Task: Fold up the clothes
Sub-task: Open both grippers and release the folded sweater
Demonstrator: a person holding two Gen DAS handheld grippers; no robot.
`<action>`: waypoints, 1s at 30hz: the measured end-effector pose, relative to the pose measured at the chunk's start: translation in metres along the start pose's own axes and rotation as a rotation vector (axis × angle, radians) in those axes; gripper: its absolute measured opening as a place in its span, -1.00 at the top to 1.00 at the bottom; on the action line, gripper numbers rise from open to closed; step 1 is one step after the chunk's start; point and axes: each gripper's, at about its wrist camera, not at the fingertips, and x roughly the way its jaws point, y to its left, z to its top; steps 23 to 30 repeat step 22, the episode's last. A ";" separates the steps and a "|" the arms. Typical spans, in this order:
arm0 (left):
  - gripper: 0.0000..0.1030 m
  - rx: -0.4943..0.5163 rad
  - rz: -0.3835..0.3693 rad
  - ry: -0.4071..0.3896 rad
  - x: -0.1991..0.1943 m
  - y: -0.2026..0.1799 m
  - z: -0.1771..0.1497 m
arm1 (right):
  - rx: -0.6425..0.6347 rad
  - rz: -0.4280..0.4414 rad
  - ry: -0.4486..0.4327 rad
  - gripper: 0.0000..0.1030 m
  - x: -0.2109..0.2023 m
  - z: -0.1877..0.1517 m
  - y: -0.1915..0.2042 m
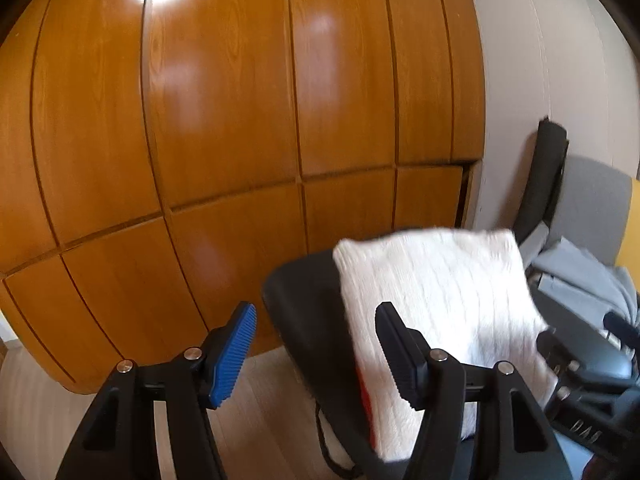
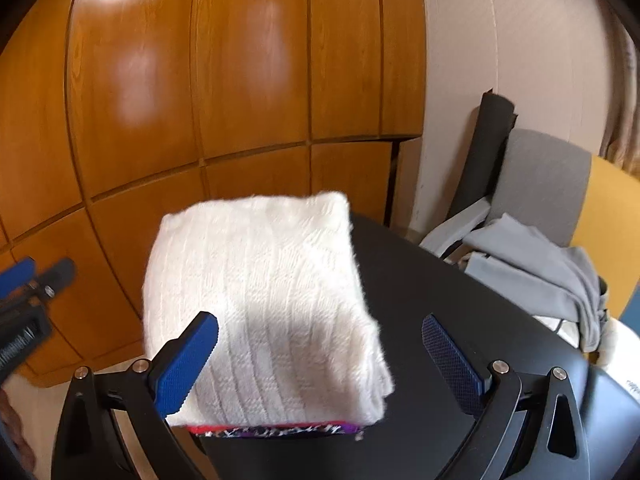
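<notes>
A folded white knitted sweater lies on a black table, on top of a folded garment that shows only a red, purple and patterned edge. In the left wrist view the same white sweater sits right of centre on the black table. My right gripper hangs open just in front of the sweater, not touching it. My left gripper is open to the left of the stack, with nothing between its blue pads.
A tall wooden wardrobe fills the background. A grey chair at the right carries loose grey clothes. A dark rolled mat leans on the white wall. Pale wooden floor lies below the table's left edge.
</notes>
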 end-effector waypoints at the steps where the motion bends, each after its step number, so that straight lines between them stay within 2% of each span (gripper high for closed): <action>1: -0.23 -0.010 -0.015 0.005 0.001 0.000 0.003 | -0.001 0.003 -0.001 -1.00 -0.001 0.001 0.000; 6: -0.21 -0.079 -0.111 0.060 0.011 0.007 0.006 | -0.017 0.020 -0.009 -1.00 -0.006 0.001 0.006; 11: -0.20 -0.072 -0.121 0.091 0.003 0.006 0.003 | -0.047 0.035 -0.009 -1.00 0.000 0.001 0.015; 16: -0.19 -0.093 -0.134 0.088 0.002 0.006 0.001 | -0.048 0.058 0.002 -1.00 0.002 -0.002 0.017; 20: 0.04 -0.094 -0.130 0.044 0.001 0.007 0.001 | -0.045 0.070 0.011 -1.00 0.004 -0.002 0.018; 30: 0.04 -0.085 -0.114 0.045 0.002 0.006 0.001 | -0.045 0.070 0.010 -1.00 0.002 -0.003 0.018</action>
